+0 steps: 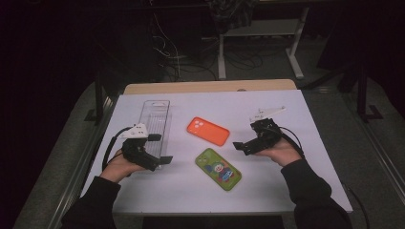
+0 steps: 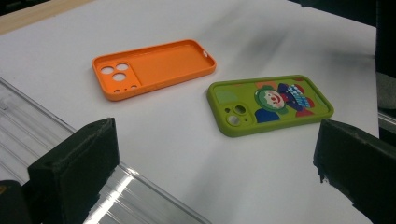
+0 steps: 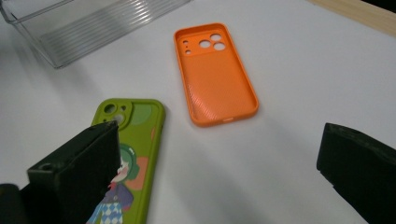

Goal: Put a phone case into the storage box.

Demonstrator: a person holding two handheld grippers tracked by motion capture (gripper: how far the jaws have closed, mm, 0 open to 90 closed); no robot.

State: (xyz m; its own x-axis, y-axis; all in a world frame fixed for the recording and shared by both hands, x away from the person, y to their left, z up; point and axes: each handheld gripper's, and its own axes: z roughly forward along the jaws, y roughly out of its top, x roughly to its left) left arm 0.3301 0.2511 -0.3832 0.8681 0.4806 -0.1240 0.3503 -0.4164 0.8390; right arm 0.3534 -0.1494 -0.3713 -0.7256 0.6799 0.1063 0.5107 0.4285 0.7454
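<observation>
An orange phone case [image 1: 207, 130] lies hollow side up in the middle of the white table [image 1: 286, 186]. A green phone case [image 1: 218, 169] with a clown picture lies nearer me, printed back up. My left gripper [image 1: 160, 149] is open over the near end of a clear plastic tray [image 1: 156, 114], left of both cases. My right gripper [image 1: 244, 136] is open to the right of them. In the left gripper view, the orange case [image 2: 154, 67] and green case [image 2: 271, 103] lie ahead of the left gripper [image 2: 215, 135]. In the right gripper view, the left jaw partly hides the green case [image 3: 135, 149].
A bare wooden strip [image 1: 210, 87] runs along the table's far edge. Beyond it, cables and white desk legs [image 1: 222, 57] stand on the dark floor. The clear tray [image 3: 79, 23] holds nothing. White tabletop stretches around the two cases.
</observation>
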